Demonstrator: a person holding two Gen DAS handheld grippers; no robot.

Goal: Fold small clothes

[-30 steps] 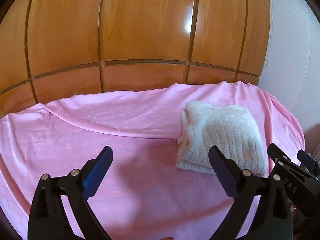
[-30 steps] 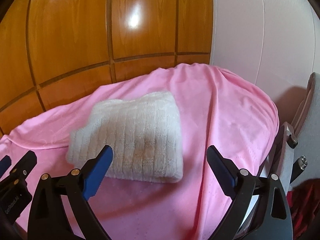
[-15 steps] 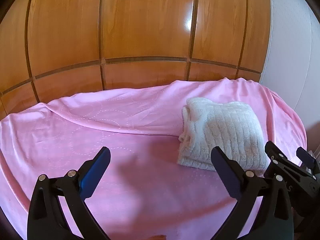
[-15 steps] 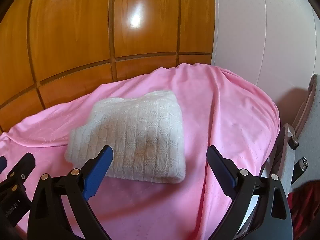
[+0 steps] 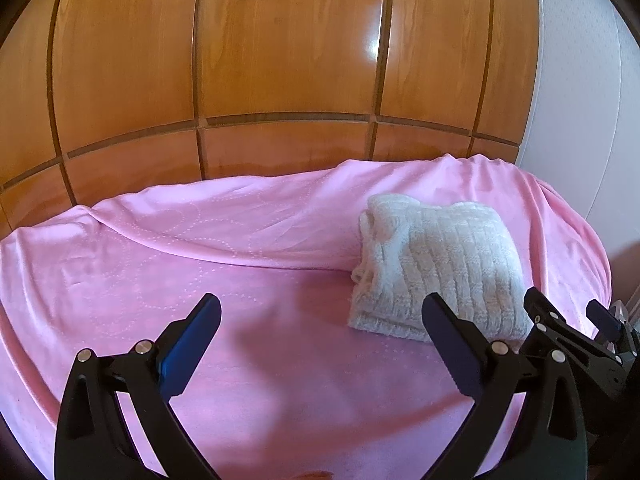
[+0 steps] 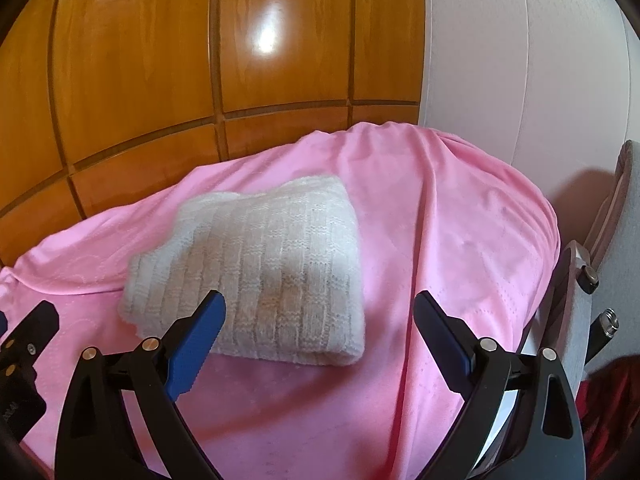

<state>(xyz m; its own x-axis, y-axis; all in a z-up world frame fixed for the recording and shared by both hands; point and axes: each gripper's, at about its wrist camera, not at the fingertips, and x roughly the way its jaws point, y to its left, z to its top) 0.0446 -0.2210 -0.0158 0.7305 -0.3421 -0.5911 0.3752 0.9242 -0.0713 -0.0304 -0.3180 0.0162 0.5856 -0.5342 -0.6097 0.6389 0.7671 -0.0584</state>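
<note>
A folded white knit garment (image 5: 440, 268) lies on a pink blanket (image 5: 200, 264), toward its right side. It also shows in the right wrist view (image 6: 260, 264), just beyond the fingertips. My left gripper (image 5: 320, 320) is open and empty, held above the blanket to the left of the garment. My right gripper (image 6: 320, 316) is open and empty, hovering just in front of the garment's near edge. The right gripper's body shows at the right edge of the left wrist view (image 5: 576, 336).
A glossy wooden panel wall (image 5: 280, 60) stands right behind the blanket. A white wall (image 6: 520, 60) is at the right. A grey chair or frame with metal knobs (image 6: 600, 280) stands past the blanket's right edge, with dark red fabric (image 6: 608, 408) below it.
Both grippers have drawn back slightly from the folded garment, which lies still. Both stay open.
</note>
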